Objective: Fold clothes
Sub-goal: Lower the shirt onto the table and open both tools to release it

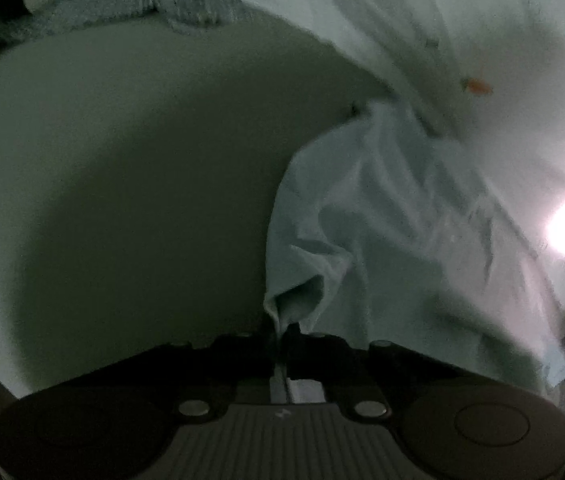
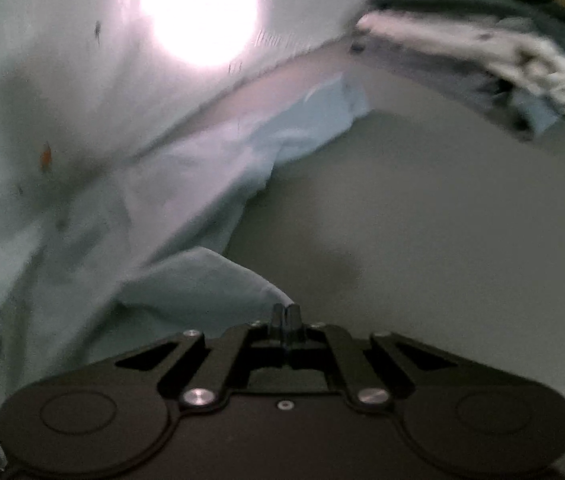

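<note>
A pale blue garment [image 1: 382, 200] with a small orange print [image 1: 478, 86] lies rumpled over the right half of the left wrist view. My left gripper [image 1: 284, 330] is shut on a bunched fold of its edge, and the cloth rises from between the fingers. In the right wrist view the same garment [image 2: 82, 120] covers the left side, its orange print [image 2: 45, 156] blurred. A lifted corner of the cloth runs right into the tips of my right gripper [image 2: 286, 310], whose fingers are pressed together on it.
The pale table [image 1: 142, 180] shows beside the garment in both views [image 2: 422, 220]. A grey knitted textile [image 1: 130, 0] lies at the far left. A pile of other clothes [image 2: 482, 48] sits at the far right. A bright glare [image 2: 198, 8] washes out part of the cloth.
</note>
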Motion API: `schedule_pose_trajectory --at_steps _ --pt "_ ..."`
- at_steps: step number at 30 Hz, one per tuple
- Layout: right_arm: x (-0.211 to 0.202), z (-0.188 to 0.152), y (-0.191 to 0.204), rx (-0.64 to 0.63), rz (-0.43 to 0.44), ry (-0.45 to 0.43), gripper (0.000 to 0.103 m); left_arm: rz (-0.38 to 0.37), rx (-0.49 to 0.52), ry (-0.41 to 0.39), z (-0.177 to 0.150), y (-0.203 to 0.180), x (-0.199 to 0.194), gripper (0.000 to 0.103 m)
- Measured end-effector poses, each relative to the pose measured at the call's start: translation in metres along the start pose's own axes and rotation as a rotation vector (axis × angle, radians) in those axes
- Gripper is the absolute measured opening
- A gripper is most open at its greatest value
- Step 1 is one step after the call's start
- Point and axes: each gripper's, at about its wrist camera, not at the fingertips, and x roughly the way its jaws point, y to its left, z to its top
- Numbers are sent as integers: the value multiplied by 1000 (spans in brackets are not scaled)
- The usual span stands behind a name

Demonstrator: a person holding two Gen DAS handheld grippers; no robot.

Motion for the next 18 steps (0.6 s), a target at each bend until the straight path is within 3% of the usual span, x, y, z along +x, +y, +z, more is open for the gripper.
schedule_pose_trajectory --at_steps 4,8,13,14,16,18 --pt "-71 4 -7 66 40 -65 0 -57 13 -98 14 0 -61 3" --pt "-115 -4 -20 50 -27 -68 0 -81 -5 -121 13 14 -91 4" --pt "-59 -47 -50 25 -246 189 0 125 -44 84 -22 42 -39 5" --pt "-52 -54 -49 -5 -309 204 3 161 -48 112 -29 45 -32 5" --pt "-47 -59 -40 -78 -345 201 9 167 -57 138 -34 50 -29 14" --pt "-49 -54 -28 -103 -317 149 30 151 -49 126 -30 51 -32 28"
